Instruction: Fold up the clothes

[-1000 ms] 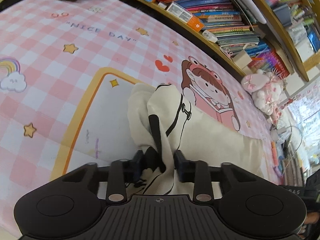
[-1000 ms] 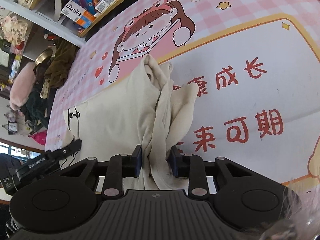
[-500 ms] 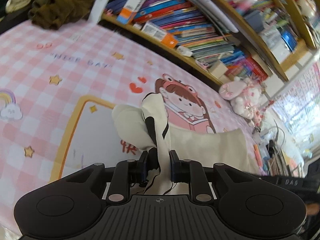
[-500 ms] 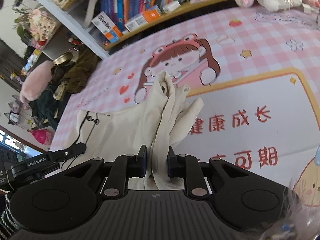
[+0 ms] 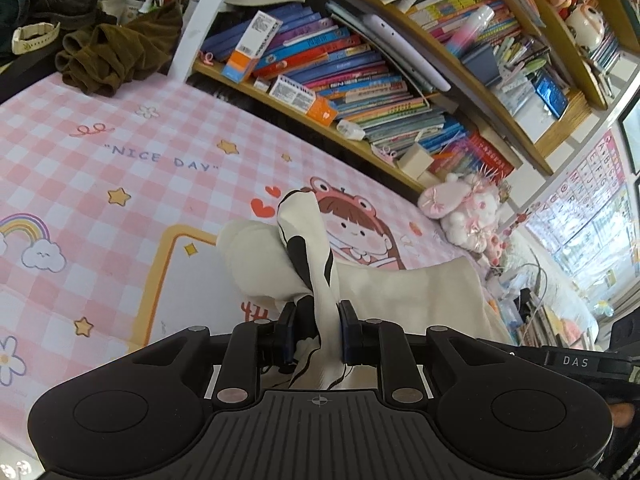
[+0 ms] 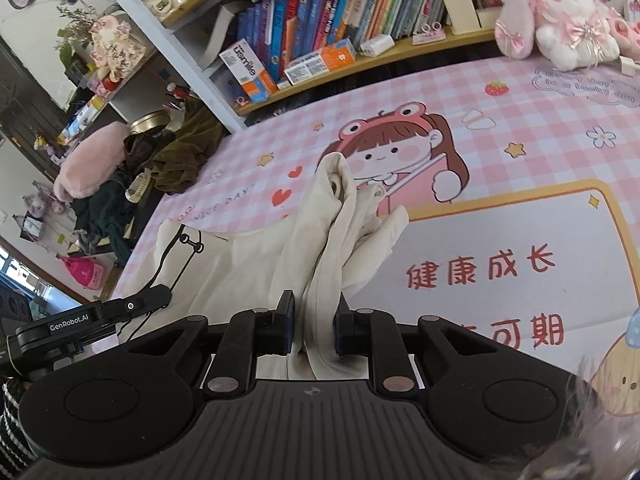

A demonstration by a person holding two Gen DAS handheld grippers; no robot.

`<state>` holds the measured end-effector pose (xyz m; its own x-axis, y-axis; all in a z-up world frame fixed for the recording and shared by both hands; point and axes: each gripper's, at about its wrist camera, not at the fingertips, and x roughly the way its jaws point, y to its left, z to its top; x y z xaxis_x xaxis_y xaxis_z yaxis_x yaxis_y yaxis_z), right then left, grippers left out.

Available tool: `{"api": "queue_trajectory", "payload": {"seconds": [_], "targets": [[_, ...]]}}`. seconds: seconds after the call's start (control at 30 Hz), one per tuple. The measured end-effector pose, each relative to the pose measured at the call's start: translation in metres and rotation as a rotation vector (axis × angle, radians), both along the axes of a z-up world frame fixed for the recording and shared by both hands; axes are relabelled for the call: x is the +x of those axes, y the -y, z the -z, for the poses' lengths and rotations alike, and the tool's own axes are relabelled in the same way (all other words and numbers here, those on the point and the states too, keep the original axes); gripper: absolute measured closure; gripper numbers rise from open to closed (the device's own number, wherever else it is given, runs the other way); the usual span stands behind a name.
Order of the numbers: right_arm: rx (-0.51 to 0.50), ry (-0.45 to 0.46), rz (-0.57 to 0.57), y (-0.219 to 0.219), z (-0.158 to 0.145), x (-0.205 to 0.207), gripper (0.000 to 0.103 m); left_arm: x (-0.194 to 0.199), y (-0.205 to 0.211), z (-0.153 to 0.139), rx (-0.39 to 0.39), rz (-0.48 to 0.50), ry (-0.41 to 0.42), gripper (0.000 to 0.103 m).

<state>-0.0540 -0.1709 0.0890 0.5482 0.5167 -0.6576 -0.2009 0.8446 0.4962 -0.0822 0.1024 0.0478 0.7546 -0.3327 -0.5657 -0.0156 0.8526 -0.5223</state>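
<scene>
A cream garment (image 5: 404,292) with black line print lies partly lifted over the pink checked table cover (image 5: 100,152). My left gripper (image 5: 316,332) is shut on one bunched corner of it, the one with black markings, and the cloth rises in a peak ahead of the fingers. In the right wrist view the same cream garment (image 6: 256,264) spreads to the left. My right gripper (image 6: 314,330) is shut on another gathered corner of ribbed fabric. The left gripper (image 6: 100,316) shows at the left edge of that view.
A bookshelf (image 5: 360,80) packed with books runs along the far side of the table. A pink plush toy (image 6: 560,28) sits at the far right. A brown bundle of cloth (image 5: 116,56) and clutter lie at the far left corner.
Both grippers have risen and tilted up with the garment's corners in them, lifting the cloth off the cover. The shelf now fills more of each view.
</scene>
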Motion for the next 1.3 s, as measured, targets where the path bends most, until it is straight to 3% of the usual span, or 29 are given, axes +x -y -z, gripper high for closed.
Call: {"api": "queue_trajectory", "payload": {"seconds": [0.3,0.6,1.13,1.3], "targets": [[-0.004,0.015,-0.020,-0.003,-0.006,0.012,0.086,0.006,-0.004,-0.004,-0.011,-0.015,0.009,0.084],[0.008,0.034,-0.032,0.010,-0.009,0.045,0.086,0.037,0.007,-0.007,-0.022,-0.026,0.003,0.084],[-0.006,0.125,-0.130,0.034,-0.010,0.160,0.087,0.146,0.021,-0.018,0.010,-0.060,-0.016,0.084],[-0.030,0.182,-0.129,0.032,-0.007,0.203,0.087,0.199,0.020,-0.018,0.037,-0.056,-0.004,0.084]]}}
